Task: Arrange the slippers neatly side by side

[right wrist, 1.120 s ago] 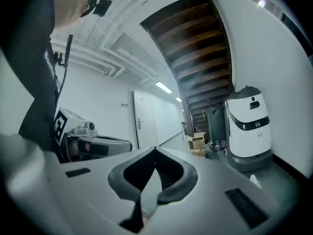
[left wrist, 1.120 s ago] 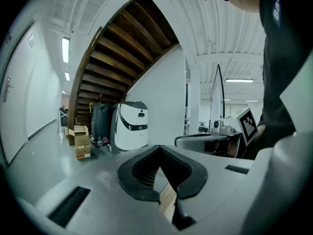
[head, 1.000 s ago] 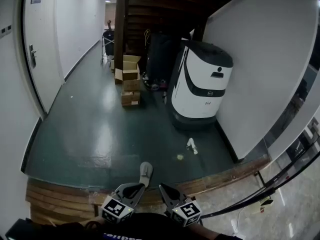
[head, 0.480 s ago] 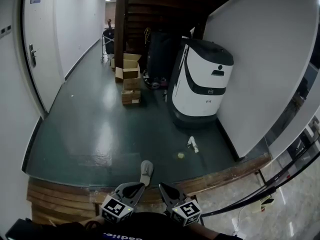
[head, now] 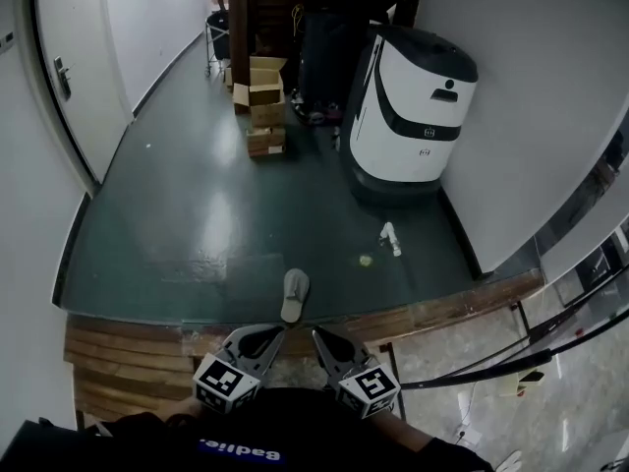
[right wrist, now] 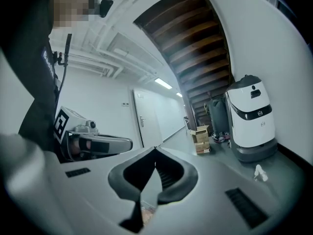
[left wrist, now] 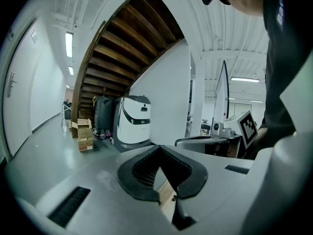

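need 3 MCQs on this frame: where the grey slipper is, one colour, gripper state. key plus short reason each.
1. Where does the grey slipper lie?
A. On a shelf
B. On the dark green floor, beside the wooden step
C. On a chair

2. What colour is the big machine by the wall?
A. Red
B. Yellow
C. White with black trim

3. How do the left gripper and the right gripper stand?
A. Both shut, nothing between the jaws
B. Left shut on the slipper
C. Both wide open

Key:
1 B: the head view shows it flat on the floor, at the step's edge.
2 C: white shell with a dark top and band.
3 A: in each gripper view the jaw tips meet and nothing is between them.
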Demonstrator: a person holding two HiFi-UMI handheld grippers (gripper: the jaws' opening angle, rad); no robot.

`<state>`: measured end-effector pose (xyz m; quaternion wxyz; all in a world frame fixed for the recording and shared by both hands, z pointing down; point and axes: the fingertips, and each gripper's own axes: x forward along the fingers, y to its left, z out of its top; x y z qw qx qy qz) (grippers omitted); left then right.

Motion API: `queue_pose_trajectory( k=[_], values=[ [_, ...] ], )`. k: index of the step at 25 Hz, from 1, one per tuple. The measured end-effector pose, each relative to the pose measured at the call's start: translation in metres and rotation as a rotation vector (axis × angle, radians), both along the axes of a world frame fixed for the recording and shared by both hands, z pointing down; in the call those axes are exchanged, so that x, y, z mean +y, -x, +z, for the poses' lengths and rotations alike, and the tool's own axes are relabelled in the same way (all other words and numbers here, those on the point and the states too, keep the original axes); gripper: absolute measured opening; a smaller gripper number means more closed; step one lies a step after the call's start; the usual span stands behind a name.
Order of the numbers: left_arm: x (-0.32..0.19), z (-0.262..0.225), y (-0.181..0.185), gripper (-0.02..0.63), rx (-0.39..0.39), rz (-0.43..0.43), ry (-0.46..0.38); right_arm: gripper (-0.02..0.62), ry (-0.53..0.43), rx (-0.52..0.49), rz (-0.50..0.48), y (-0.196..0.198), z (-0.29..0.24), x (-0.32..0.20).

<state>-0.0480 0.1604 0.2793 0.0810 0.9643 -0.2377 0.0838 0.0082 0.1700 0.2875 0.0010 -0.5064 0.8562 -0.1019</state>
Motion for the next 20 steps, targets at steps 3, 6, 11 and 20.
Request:
queue_pose_trajectory(
  k=[3, 6, 11, 20],
  values=[
    [-0.006, 0.003, -0.001, 0.002, -0.027, -0.019, -0.005, -0.002, 0.016, -0.006, 0.008, -0.009, 0.006, -0.005],
    [-0.008, 0.010, -0.001, 0.002, -0.035, -0.066, -0.002, -0.002, 0.053, 0.001, -0.016, -0.015, 0.014, -0.006],
    [-0.003, 0.007, -0.011, 0.002, -0.061, -0.143, 0.006, -0.002, 0.076, 0.000, -0.062, -0.031, 0.023, -0.008],
    [0.005, 0.008, -0.022, 0.002, -0.061, -0.252, 0.007, 0.000, 0.179, 0.042, -0.105, -0.057, 0.060, -0.011]
  ],
)
